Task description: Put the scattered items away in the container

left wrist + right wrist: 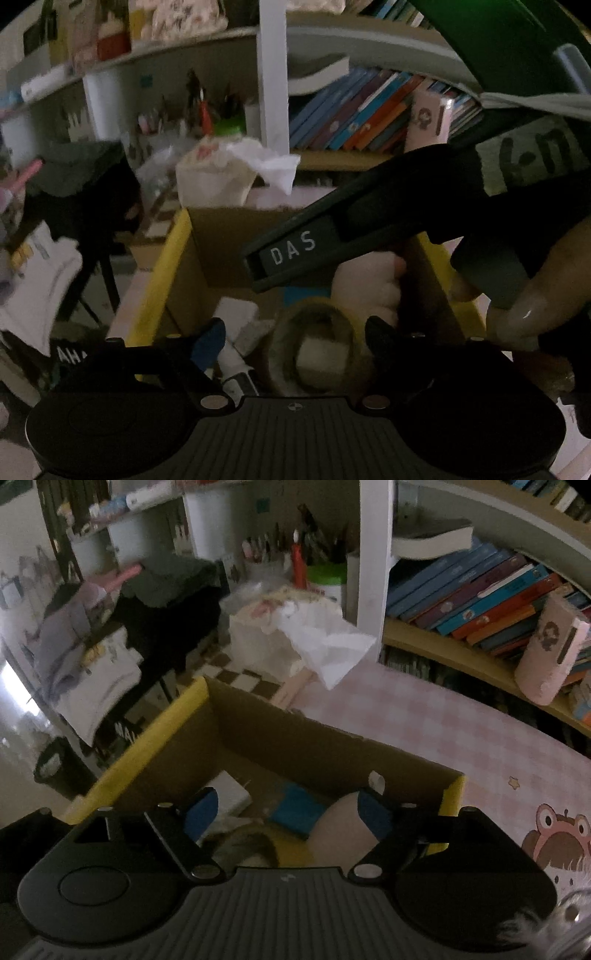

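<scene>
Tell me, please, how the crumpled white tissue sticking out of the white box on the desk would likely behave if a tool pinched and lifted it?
The crumpled white tissue looks thin and creased, so it would probably be floppy and very light. It hangs unsupported past the white box, so a pull may well drag more sheets out. It likely tears easily under a hard pinch.

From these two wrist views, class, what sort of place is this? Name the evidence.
Probably a child's study corner at home: leaning books fill a shelf, a pen pot stands behind, and a pink checked cartoon desk mat lies under the cardboard box.
</scene>
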### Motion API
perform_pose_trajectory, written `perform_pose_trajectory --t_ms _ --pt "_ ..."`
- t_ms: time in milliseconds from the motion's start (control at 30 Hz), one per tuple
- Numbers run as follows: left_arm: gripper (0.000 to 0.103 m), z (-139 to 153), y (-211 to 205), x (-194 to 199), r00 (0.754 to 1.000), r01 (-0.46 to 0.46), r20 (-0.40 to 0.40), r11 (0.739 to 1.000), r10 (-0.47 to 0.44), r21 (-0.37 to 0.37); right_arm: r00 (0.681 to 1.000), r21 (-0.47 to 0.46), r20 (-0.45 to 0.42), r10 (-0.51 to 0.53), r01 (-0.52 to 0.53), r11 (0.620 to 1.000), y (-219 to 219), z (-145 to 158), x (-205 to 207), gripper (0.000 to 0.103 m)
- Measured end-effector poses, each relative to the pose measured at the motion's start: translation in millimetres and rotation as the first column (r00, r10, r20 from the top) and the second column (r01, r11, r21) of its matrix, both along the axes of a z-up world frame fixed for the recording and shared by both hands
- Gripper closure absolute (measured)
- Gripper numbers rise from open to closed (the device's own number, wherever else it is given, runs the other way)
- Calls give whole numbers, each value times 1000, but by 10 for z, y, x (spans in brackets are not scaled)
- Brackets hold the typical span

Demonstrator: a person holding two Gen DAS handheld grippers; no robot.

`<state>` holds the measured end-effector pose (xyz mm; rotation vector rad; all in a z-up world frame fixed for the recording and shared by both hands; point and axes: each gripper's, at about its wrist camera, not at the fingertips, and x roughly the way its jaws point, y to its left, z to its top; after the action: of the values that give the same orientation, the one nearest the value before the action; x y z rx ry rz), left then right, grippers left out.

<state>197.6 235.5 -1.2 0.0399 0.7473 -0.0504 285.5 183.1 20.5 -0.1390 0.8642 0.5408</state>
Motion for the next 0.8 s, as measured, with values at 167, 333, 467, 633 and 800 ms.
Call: perform_pose_trajectory --t_ms 167,333,467,633,800 --pt "12 164 32 -259 998 21 62 1000 -21 -5 999 49 35 -23 21 999 -120 199 -276 19" --pt "11 286 75 -581 992 57 114 998 -60 26 995 98 73 -63 56 994 -279 367 -610 19" --pt "11 335 120 -861 985 90 139 993 -100 75 987 141 93 -133 119 983 -478 436 -930 19" --pt "11 414 224 -1199 978 105 171 991 -118 83 973 173 102 -207 187 967 -729 460 -1383 19" --pt "11 477 309 -1537 971 127 197 989 -139 68 957 168 135 -256 232 958 -869 452 -1852 19"
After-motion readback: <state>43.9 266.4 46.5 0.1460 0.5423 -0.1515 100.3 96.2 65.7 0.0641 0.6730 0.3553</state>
